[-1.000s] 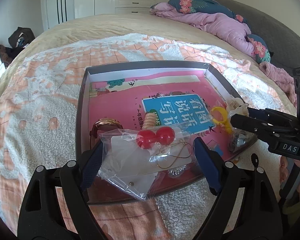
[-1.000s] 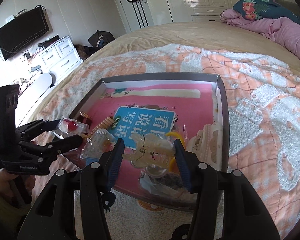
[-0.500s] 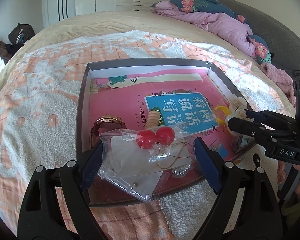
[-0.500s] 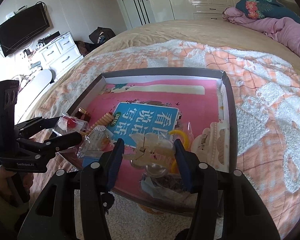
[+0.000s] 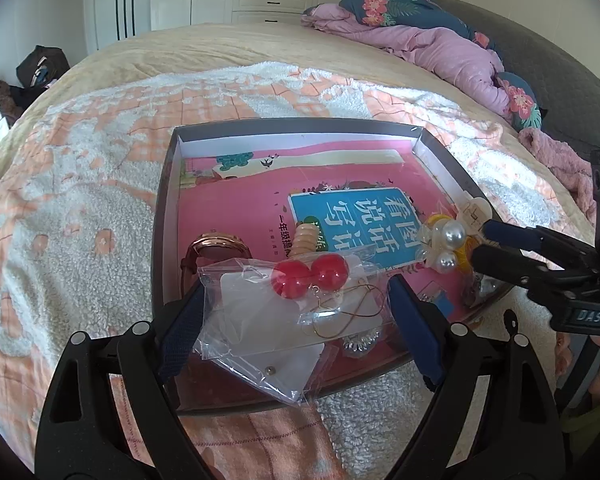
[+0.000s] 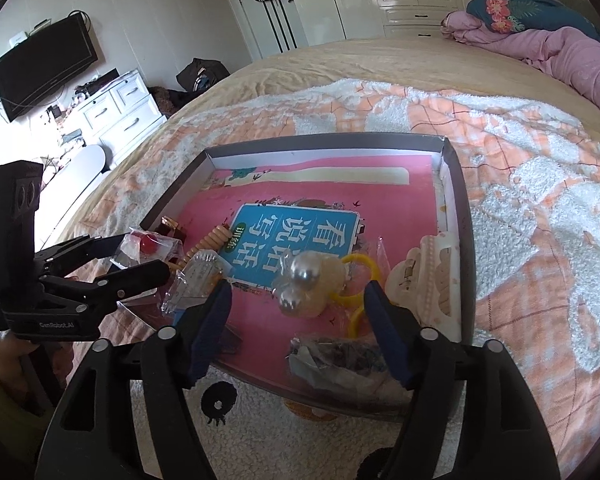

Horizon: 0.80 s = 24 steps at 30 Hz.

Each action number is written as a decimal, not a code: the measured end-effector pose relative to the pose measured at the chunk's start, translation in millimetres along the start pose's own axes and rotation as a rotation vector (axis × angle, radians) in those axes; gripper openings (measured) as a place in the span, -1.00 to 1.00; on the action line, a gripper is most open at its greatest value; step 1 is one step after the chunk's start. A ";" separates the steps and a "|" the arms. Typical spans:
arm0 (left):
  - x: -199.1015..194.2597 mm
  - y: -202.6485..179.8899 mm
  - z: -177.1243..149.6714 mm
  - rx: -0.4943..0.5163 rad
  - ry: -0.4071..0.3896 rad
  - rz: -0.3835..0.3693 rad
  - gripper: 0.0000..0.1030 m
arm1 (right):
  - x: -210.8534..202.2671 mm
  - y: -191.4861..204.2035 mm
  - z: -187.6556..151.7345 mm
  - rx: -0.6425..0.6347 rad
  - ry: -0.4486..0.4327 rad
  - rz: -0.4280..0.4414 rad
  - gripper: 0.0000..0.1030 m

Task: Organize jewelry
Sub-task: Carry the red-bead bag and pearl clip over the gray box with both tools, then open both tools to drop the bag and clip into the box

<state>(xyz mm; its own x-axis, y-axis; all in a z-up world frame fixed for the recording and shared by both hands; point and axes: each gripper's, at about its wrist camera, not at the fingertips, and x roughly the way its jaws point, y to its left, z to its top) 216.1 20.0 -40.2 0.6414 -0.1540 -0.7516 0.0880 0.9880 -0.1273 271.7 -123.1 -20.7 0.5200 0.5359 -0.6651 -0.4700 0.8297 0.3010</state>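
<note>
Right wrist view: right hand-held gripper (image 6: 298, 300) jaws were opening, translucent pearl-beaded hair clip (image 6: 306, 284) released over grey cardboard tray (image 6: 454, 216); left hand-held gripper (image 5: 296, 316) held clear earring bag (image 5: 284, 316).

Pearl hair clip (image 6: 306, 280) loose between opening right gripper (image 6: 298, 300) fingers (image 6: 210, 316)

Tray (image 5: 162, 216): we see a shallow dark-walled box on the bed, floor lined with a pink picture book.
Earring bag (image 5: 284, 316): clear zip pouch with two red ball earrings and a thin gold hoop, over the tray's near edge.
Pearl clip (image 6: 306, 284): translucent flower piece with pearls, in mid-air above the tray, tilted.
Watch (image 5: 216, 246): rose-gold, at the tray's left wall.
Claw clip (image 6: 424, 276): cream, along the right wall.
Yellow ring (image 6: 358, 266): beside the claw clip.
</note>
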 end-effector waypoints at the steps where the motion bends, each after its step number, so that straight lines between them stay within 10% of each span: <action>1: 0.3 -0.1 0.2 0.001 0.001 0.000 0.55 | -2.2 -0.7 -0.1 0.006 -0.006 -0.001 0.45; 24: -20.4 -4.1 4.2 0.010 -0.038 -0.014 0.61 | -42.8 -0.9 -5.7 0.070 -0.071 -0.042 0.87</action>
<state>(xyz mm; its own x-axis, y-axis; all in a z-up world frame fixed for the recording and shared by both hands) 205.8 19.2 -21.6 0.6681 -0.1675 -0.7250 0.1052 0.9858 -0.1309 245.8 -147.7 3.6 0.5886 0.5081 -0.6288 -0.3970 0.8592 0.3227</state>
